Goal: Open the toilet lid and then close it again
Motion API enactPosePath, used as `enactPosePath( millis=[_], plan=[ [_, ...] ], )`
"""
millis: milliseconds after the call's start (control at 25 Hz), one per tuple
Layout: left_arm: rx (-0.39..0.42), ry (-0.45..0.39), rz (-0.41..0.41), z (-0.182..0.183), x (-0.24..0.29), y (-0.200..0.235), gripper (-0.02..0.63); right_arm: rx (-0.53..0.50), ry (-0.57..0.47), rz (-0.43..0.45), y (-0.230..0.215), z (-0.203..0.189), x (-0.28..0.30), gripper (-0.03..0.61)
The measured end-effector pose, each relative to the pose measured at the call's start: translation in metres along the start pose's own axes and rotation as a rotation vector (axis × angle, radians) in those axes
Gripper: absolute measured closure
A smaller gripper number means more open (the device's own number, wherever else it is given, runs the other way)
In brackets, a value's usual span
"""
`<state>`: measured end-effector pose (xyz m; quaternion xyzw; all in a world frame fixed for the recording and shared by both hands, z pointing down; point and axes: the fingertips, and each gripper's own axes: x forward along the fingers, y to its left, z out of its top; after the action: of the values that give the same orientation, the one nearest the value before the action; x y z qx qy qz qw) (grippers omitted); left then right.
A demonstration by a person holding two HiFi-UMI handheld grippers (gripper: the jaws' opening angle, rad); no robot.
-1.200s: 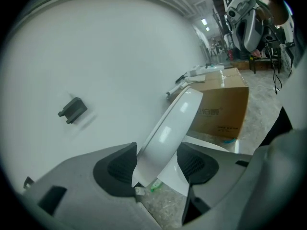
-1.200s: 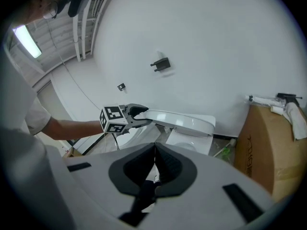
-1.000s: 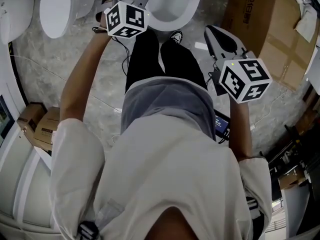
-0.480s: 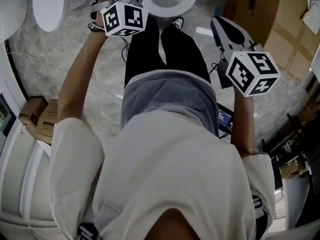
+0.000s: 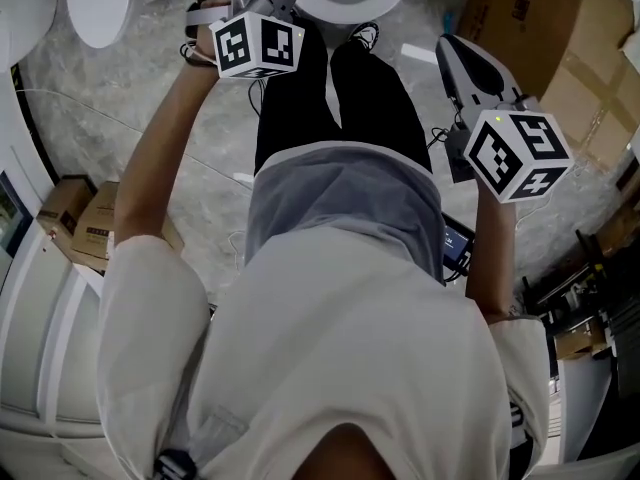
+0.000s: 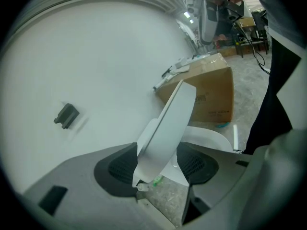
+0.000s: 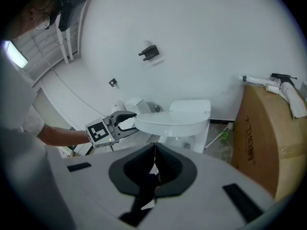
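**Left tool on the front edge of the toilet lid**

Left tool [image 6: 159, 166] has its jaws clamped on the front edge of the toilet lid [image 7: 176, 120], one jaw above the edge and one below. The lid lies flat, or very nearly flat, over the toilet bowl, in front of the toilet's tank [image 7: 190, 106]. Right tool [image 7: 154, 169] has its jaws pressed together with nothing between them, and it is held well back from the toilet on its right side.

With the lid down and gripped, either the lift is only starting or the closing is nearly done; the pictures do not settle which.

The person's legs [image 5: 332, 88] stand just in front of the toilet. A cardboard box [image 7: 268, 143] stands near the toilet's right side and another toilet [image 7: 130, 104] near its left. Nothing visible blocks the lid's upward swing toward the tank.
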<state>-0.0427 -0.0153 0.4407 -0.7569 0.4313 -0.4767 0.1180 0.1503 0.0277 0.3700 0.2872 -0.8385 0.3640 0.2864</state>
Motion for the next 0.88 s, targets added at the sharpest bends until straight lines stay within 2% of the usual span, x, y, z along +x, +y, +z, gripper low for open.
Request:
enactPosePath(
  millis=[880],
  plan=[
    [0.096,0.064,-0.125,-0.034,0.004,-0.068,0.379,0.003,0.060,0.051,-0.005,-0.021,0.033,0.568]
  ],
)
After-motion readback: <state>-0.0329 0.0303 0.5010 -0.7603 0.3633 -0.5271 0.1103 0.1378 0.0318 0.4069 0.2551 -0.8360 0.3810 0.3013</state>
